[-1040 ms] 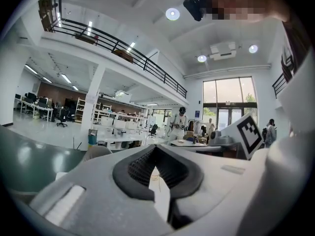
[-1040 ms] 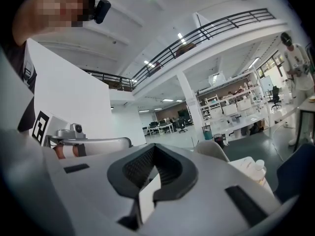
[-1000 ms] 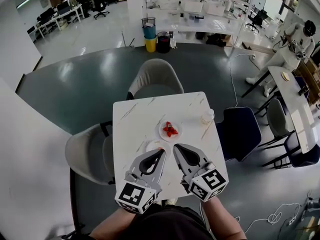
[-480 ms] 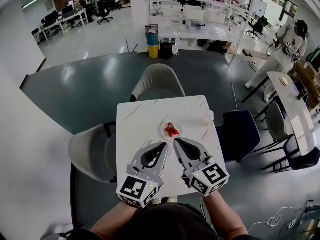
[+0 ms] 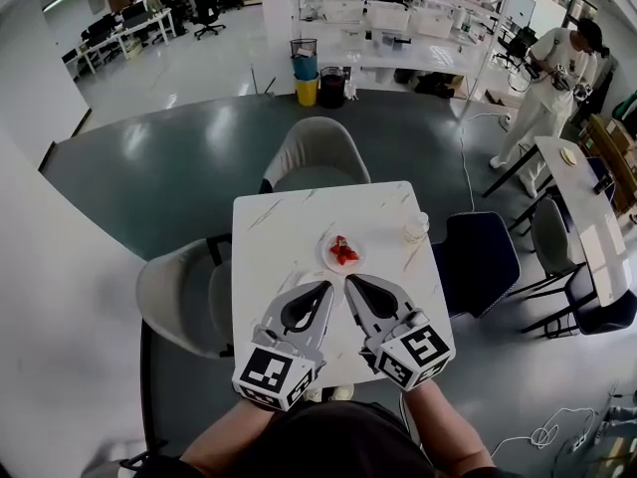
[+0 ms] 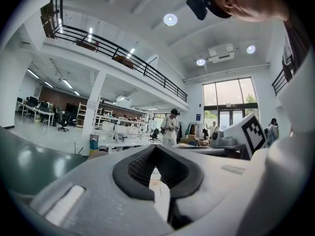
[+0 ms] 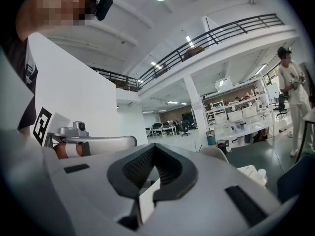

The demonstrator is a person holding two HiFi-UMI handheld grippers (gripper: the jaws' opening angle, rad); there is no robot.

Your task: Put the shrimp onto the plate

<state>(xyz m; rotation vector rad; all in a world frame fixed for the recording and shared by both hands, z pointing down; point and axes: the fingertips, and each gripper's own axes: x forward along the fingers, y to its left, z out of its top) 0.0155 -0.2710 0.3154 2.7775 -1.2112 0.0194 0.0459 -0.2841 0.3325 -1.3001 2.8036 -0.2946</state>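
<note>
The red shrimp (image 5: 341,251) lies on the small white plate (image 5: 326,260), which stands about in the middle of the white marble table (image 5: 274,232), apart from all four edges. The left gripper (image 5: 325,287) and the right gripper (image 5: 350,283) hang side by side over the near half of the table. Their tips point to the plate and are near its front rim, with a narrow gap between the two tools. In the left gripper view the left gripper (image 6: 155,147) has its jaws pressed together with nothing between them. The right gripper (image 7: 154,146) shows the same in its own view. A small pale cup (image 5: 414,228) stands close to the right edge of the table. The left part of the tabletop is bare, so there is free surface there. A grey chair (image 5: 317,157) stands at the far edge, another grey chair (image 5: 179,297) at the left edge, and a dark blue chair (image 5: 478,257) at the right edge.
</note>
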